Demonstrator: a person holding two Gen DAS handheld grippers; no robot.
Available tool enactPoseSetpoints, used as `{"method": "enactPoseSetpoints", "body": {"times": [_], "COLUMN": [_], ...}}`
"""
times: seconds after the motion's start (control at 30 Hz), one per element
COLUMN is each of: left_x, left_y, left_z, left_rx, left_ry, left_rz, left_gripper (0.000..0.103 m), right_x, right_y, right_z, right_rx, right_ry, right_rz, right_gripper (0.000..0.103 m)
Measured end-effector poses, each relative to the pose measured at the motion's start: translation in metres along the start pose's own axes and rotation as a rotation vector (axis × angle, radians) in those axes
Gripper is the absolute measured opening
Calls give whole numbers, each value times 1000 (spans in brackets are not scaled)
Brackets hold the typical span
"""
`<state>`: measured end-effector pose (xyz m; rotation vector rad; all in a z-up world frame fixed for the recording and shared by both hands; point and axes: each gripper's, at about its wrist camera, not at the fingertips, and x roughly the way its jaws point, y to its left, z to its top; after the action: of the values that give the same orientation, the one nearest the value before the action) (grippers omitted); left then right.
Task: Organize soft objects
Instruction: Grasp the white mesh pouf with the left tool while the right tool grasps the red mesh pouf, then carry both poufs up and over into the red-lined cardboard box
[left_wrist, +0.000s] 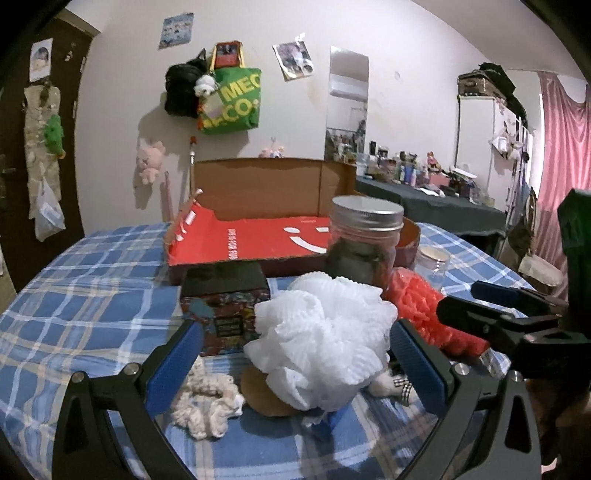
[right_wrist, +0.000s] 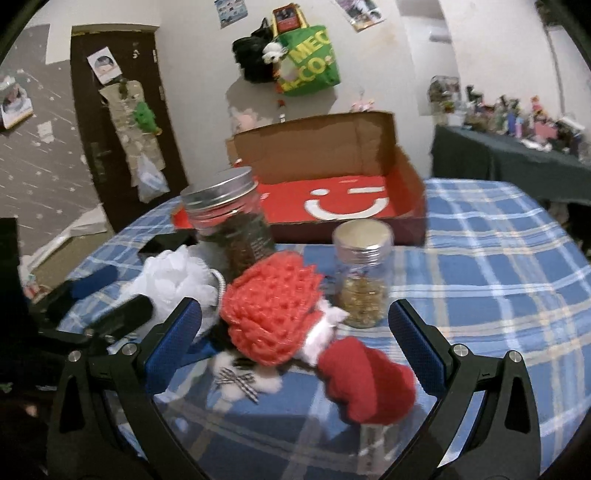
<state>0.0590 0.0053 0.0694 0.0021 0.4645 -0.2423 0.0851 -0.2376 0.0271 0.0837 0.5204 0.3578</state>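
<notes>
Jaws standing wide on both grippers, holding nothing. Left gripper hovering low over the blue plaid surface, framing the white mesh puff straight ahead, between the blue pads and reaching roughly as far as their tips; puff rounded, showing no clear long axis. Cream knitted piece lying just beside the left pad. Right gripper facing the coral crocheted piece and red knitted mitten, the pair running from far left to near right across the opening. Open red-lined cardboard box waiting well beyond the pile, behind the large jar. Left gripper judged nearer the puff, right nearer the red pieces.
</notes>
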Motion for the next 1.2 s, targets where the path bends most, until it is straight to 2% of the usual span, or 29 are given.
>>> {"method": "enactPoseSetpoints", "body": {"times": [0.03,0.13,0.2,0.23,0.3,0.4,0.7,1.2], "left_x": [3,9,13,15,17,14,8,-5], "left_y": [0,-1,-3,-5,-8,-12,-6,0], "left_z": [0,0,-2,-3,-5,-8,-5,-1], "left_rx": [1,4,11,14,26,39,17,-1], "left_ry": [9,31,44,55,72,58,53,37], "left_rz": [-13,-48,-71,-90,-110,-108,-127,-157], "left_gripper": [100,91,79,74,64,53,34,20], "right_x": [3,10,15,19,24,23,14,4], "right_y": [-1,2,2,2,3,3,4,4], "right_z": [1,3,1,0,-3,-5,-4,0], "right_rx": [5,5,8,12,23,23,23,34], "right_ry": [9,31,55,72,97,88,62,42], "right_rz": [27,81,111,128,161,172,167,184], "right_gripper": [98,78,57,52,43,36,32,32]}}
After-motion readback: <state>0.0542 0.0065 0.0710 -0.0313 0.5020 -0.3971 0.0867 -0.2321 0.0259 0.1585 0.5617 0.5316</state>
